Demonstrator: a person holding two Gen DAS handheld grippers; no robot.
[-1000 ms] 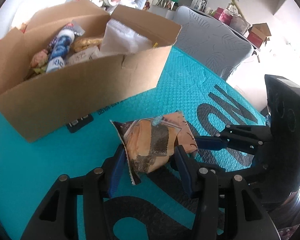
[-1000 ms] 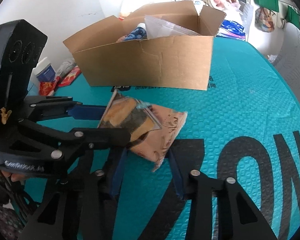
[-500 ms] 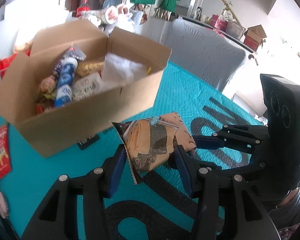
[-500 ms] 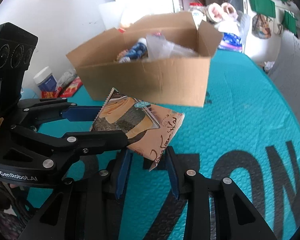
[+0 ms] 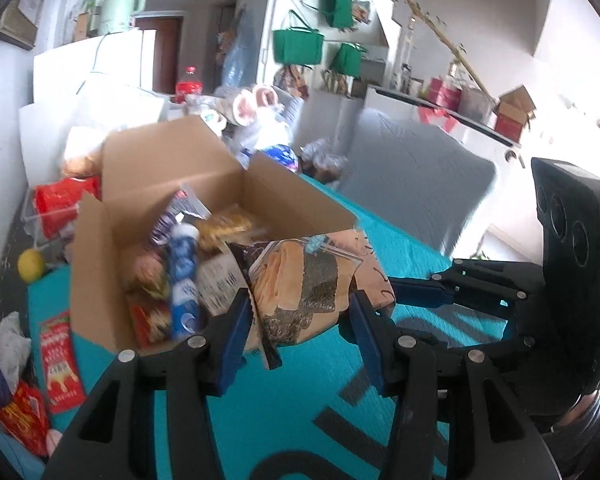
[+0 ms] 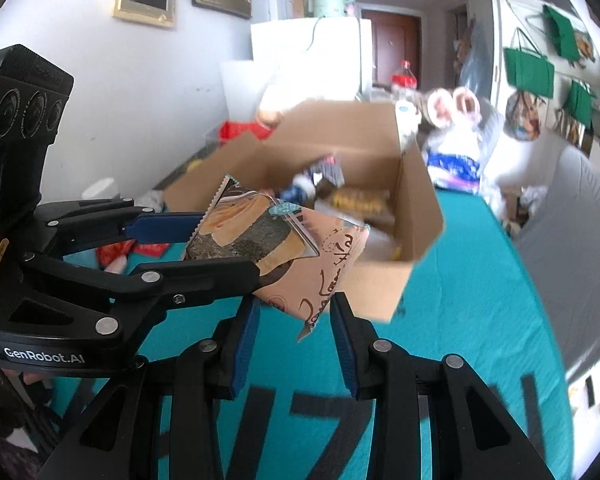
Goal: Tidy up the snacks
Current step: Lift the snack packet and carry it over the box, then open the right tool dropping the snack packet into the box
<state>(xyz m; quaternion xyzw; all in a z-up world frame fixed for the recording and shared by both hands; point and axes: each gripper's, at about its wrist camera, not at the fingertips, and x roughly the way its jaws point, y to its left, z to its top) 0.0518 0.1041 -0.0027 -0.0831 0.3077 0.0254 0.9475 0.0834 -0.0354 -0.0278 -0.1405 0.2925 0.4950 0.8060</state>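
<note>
1. The snack packet (image 5: pixel 308 280) hangs in the air above the teal tabletop (image 5: pixel 308 392), just near of the open cardboard box (image 5: pixel 168 184).
2. The left gripper (image 5: pixel 296 324) has its fingers clamped on the packet.
3. Only the right view shows the packet's loose end between the right gripper (image 6: pixel 296 332) fingers; whether they pinch it, I cannot tell.

packet (image 5: pixel 300 280) above mat (image 5: pixel 284 408), between both grippers | box (image 5: pixel 96 280) at 10 o'clock on mat, snacks inside | sachet (image 5: pixel 60 364) at 8 o'clock, beside box
</note>
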